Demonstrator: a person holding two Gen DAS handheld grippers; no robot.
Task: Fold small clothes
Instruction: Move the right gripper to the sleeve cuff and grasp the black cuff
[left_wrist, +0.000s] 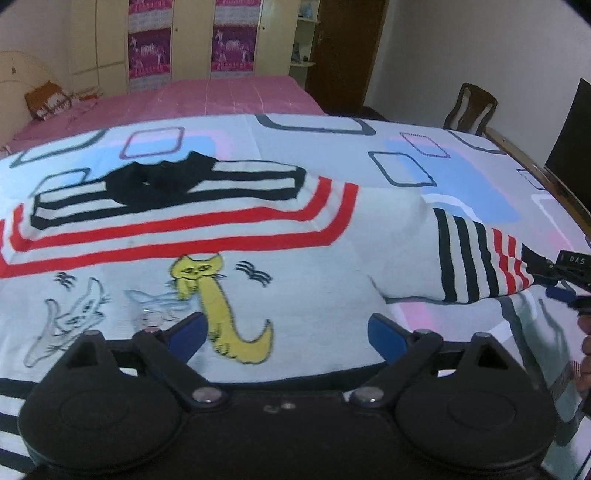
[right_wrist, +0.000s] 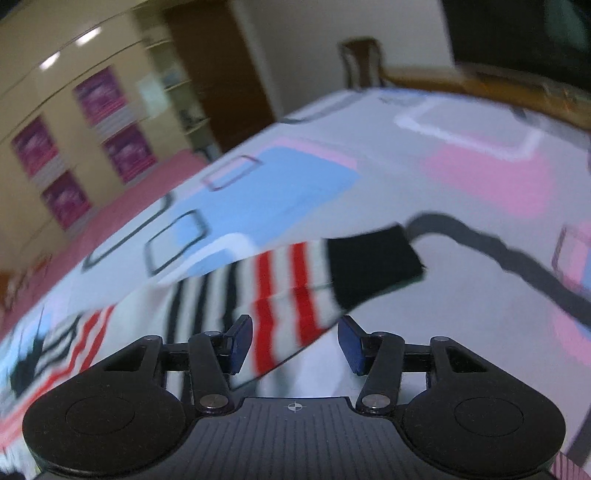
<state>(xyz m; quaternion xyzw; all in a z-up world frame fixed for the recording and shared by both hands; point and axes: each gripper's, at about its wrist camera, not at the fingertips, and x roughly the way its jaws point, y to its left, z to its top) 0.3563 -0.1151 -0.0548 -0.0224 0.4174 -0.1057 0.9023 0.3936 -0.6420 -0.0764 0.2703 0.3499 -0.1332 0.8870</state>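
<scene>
Lying flat: sweater (left_wrist: 229, 258) on the bed (left_wrist: 424, 170).
Left gripper (left_wrist: 286, 338): agape, above hem.
Right gripper (right_wrist: 293, 345): parted, straddling sleeve (right_wrist: 295, 280); contact unclear.

The left wrist view looks forward and down over its own tongs (left_wrist: 286, 338), close above the sweater (left_wrist: 184, 258) on the bed (left_wrist: 461, 177), facing the wardrobe (left_wrist: 99, 37) wall. The right wrist view sits low and tilted, very near the striped sleeve (right_wrist: 295, 288). Both share that sleeve, the patterned sheet, the wardrobe and the chair (left_wrist: 469, 107).
</scene>
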